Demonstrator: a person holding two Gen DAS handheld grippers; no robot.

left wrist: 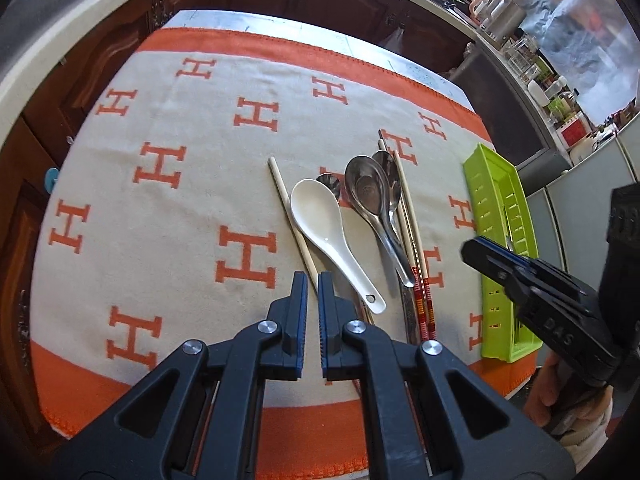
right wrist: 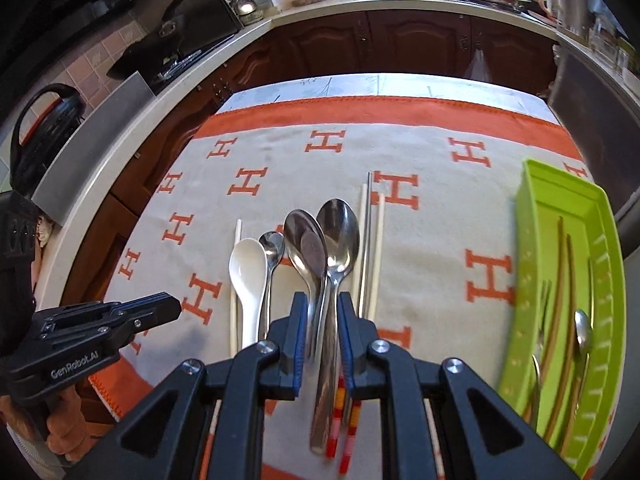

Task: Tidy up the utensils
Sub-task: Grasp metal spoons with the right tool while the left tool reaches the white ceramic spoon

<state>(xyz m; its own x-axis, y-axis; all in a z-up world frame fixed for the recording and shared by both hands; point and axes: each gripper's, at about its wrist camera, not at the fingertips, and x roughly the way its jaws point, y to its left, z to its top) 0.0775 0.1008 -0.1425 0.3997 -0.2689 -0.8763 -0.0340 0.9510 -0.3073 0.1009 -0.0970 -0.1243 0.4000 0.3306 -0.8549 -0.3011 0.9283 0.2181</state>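
Observation:
Loose utensils lie on an orange and beige cloth (left wrist: 168, 216): a white ceramic spoon (left wrist: 320, 224) (right wrist: 248, 276), two large steel spoons (left wrist: 368, 196) (right wrist: 338, 232), a small steel spoon (right wrist: 272, 244), pale chopsticks (left wrist: 288, 216) and red-handled chopsticks (left wrist: 422, 292). A green slotted tray (left wrist: 496, 200) (right wrist: 532, 216) at the cloth's right edge holds chopsticks and a spoon (right wrist: 582, 332). My left gripper (left wrist: 313, 278) (right wrist: 176, 306) hovers shut and empty near the white spoon's handle. My right gripper (right wrist: 323, 300) (left wrist: 472, 248) hangs between the spoons and the tray, jaws slightly apart with nothing in them.
Dark wooden cabinets and a pale counter curve around the table's far side. A black pan (right wrist: 160, 52) sits on the stove at the left. Jars and kitchen items (left wrist: 560, 92) crowd the counter at the right. A hand (left wrist: 556, 392) holds the right gripper's handle.

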